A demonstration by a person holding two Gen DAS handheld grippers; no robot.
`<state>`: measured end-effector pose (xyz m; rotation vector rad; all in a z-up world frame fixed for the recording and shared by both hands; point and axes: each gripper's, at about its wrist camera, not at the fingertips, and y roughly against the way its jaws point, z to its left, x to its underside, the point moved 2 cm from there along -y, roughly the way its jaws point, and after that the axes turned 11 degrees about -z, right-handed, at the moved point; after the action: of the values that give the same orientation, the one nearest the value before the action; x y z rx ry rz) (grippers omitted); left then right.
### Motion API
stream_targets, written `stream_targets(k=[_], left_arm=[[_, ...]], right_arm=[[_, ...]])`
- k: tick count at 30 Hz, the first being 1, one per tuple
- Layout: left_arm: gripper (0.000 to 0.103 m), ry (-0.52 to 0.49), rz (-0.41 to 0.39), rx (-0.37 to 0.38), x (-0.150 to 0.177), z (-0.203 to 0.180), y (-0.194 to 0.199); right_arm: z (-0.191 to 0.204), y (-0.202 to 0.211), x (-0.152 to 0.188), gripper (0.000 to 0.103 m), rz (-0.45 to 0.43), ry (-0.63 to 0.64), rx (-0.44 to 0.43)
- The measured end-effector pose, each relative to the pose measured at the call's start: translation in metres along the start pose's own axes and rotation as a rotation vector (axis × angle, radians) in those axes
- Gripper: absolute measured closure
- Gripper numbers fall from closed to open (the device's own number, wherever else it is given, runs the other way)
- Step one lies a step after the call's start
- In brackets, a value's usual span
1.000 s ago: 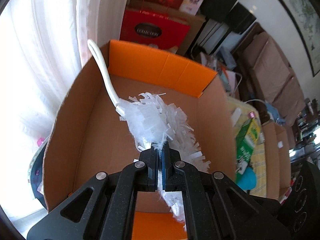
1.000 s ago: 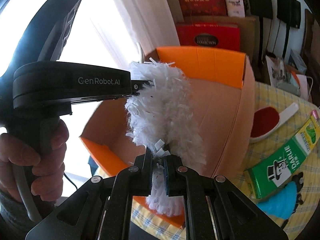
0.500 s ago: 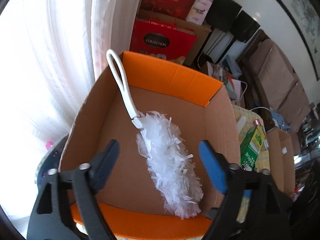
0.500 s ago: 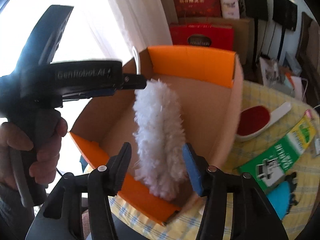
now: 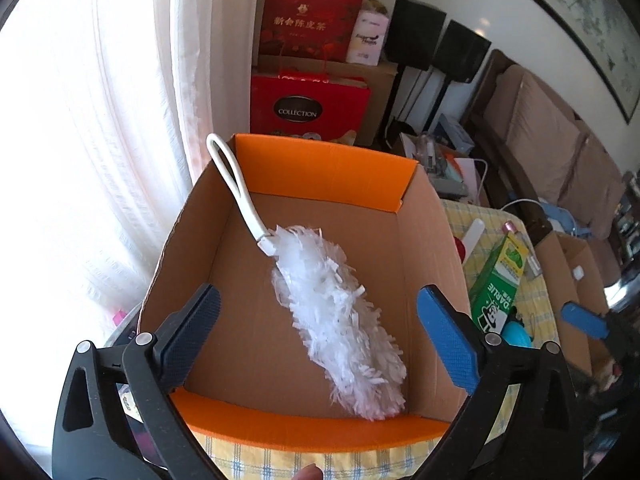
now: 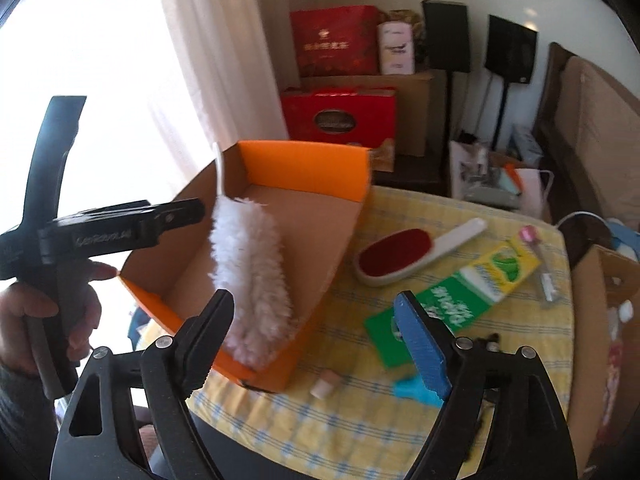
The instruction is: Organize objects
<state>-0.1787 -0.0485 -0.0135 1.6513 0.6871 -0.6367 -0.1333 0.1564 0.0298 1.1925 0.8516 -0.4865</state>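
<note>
Above box [image 5: 320, 168]: both claws tilted down; jaws opening

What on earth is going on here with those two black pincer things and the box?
A person is tidying a table, holding a two-finger gripper in each hand. A white fluffy duster lies loose in the orange-edged cardboard box, its looped handle poking over the far corner. The left gripper and right gripper hang above it, jaws opening, gripping nothing. Waiting on the yellow checked tablecloth beside the box: a red lint brush, a green Darlie toothpaste box and a small blue item.
</note>
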Motion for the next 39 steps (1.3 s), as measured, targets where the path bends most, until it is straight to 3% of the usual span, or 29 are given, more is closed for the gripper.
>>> stream_targets(k=[6, 16, 24, 27, 30, 35, 39], left_arm=[[0.004, -0.029, 0.013, 0.000, 0.017, 0.011, 0.006], [0.004, 0.054, 0.034, 0.020, 0.025, 0.043, 0.004], [0.006, 0.010, 0.129, 0.054, 0.026, 0.015, -0.033], [0.017, -0.031, 0.182, 0.052, 0.026, -0.001, -0.053], [0.035, -0.045, 0.239, 0.051, 0.026, -0.009, -0.073], [0.077, -0.045, 0.313, 0.027, 0.028, -0.014, -0.099], [0.093, -0.022, 0.318, 0.051, 0.028, -0.012, -0.104]], right_arm=[[-0.017, 0.016, 0.013, 0.018, -0.001, -0.013, 0.046], [-0.028, 0.031, 0.032, 0.018, -0.002, -0.030, 0.065], [-0.028, 0.029, 0.036, 0.018, 0.007, -0.041, 0.042], [-0.030, 0.029, 0.036, 0.018, 0.008, -0.050, 0.037], [-0.034, 0.029, 0.036, 0.018, 0.011, -0.062, 0.043], [-0.042, 0.029, 0.040, 0.018, 0.019, -0.085, 0.049], [-0.047, 0.029, 0.042, 0.018, 0.023, -0.095, 0.054]])
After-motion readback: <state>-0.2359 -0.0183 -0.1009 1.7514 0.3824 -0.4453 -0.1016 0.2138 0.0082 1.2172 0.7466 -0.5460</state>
